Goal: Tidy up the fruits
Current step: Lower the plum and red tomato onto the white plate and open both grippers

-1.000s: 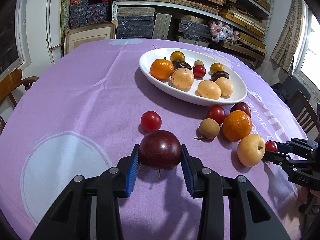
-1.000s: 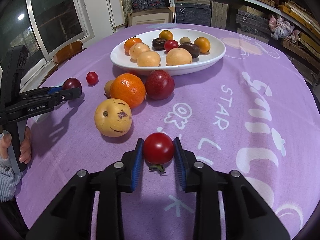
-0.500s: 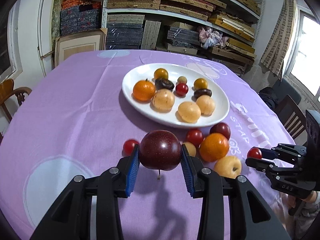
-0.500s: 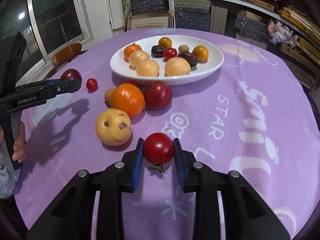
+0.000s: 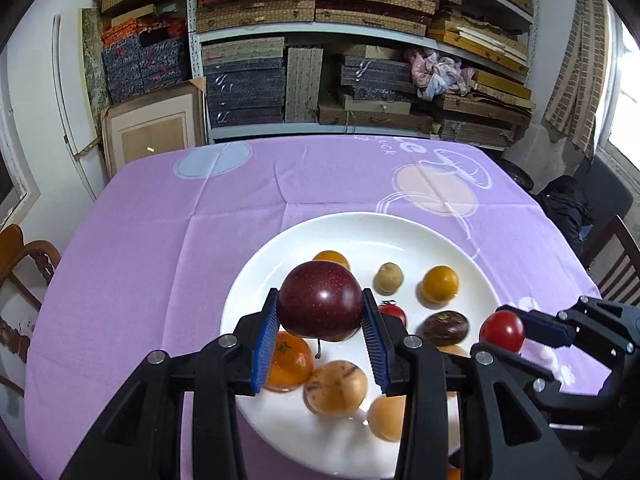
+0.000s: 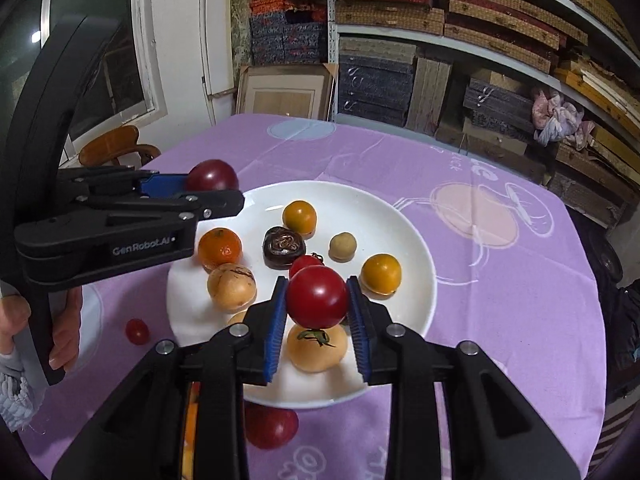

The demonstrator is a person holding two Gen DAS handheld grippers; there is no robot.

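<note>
My left gripper [image 5: 320, 320] is shut on a dark red plum [image 5: 320, 300] and holds it above the near left part of the white oval plate [image 5: 360, 232]. My right gripper [image 6: 318, 316] is shut on a red tomato [image 6: 317, 297] and holds it above the plate's [image 6: 416, 248] near side. The plate holds an orange [image 6: 220, 246], yellow-brown round fruits [image 6: 231, 286], a dark fruit [image 6: 283, 246], small yellow-orange fruits [image 6: 381, 274] and a small red tomato [image 6: 304, 264]. The right gripper with its tomato [image 5: 502, 330] shows at the right of the left wrist view.
On the purple tablecloth [image 6: 500, 280] a small red tomato [image 6: 137, 331] lies left of the plate and a red plum [image 6: 270, 426] lies at its near edge. Wooden chairs [image 5: 24, 256] stand at the table's sides. Shelves of boxes [image 5: 320, 60] stand behind.
Both grippers have lifted their fruit and moved forward, from over the cloth to above the plate. Both stay shut on their fruit.
</note>
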